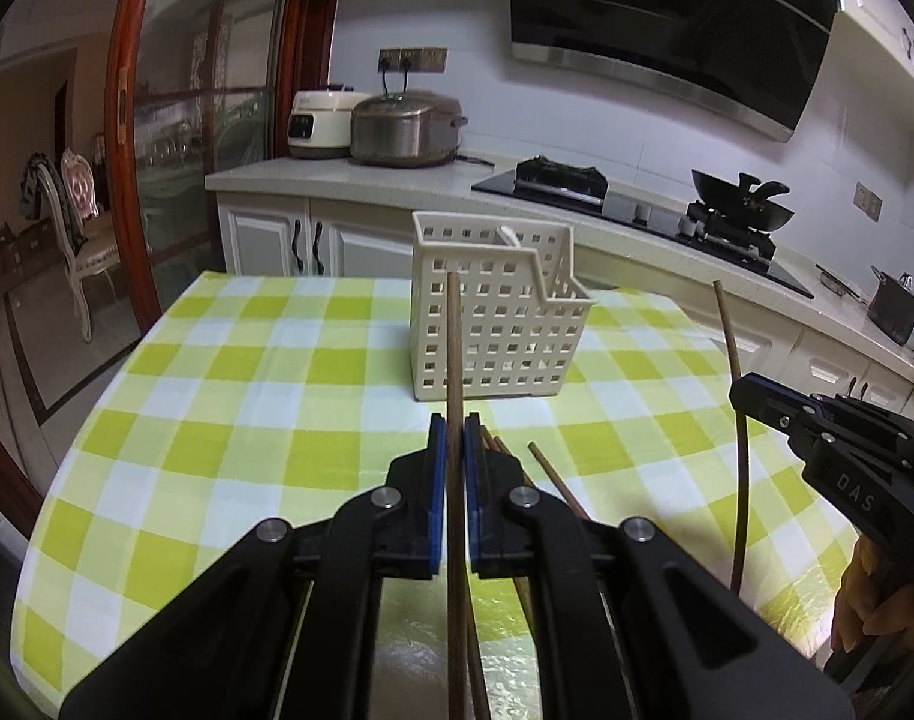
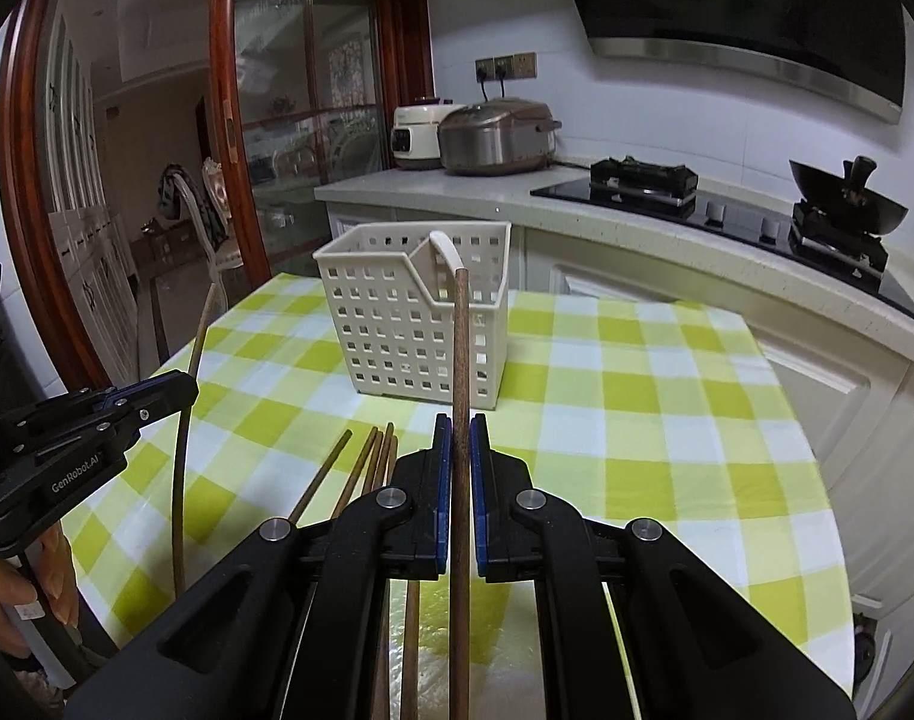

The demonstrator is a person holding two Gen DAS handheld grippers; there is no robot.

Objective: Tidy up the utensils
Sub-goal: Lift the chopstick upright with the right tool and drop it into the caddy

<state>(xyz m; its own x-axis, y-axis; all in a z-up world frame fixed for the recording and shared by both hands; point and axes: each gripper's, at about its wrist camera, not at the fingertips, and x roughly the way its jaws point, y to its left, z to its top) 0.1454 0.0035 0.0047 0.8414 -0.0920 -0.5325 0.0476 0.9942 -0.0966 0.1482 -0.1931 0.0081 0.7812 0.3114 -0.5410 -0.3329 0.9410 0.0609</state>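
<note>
My views were dim and sharp; glare lay on the worktop [image 1: 433, 648] at 6 o'clock, edges bowed.

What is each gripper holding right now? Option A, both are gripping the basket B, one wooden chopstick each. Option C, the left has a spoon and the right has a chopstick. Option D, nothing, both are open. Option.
B: the left gripper is shut on a chopstick, the right gripper on another chopstick, with the white basket untouched on the table beyond.
</note>
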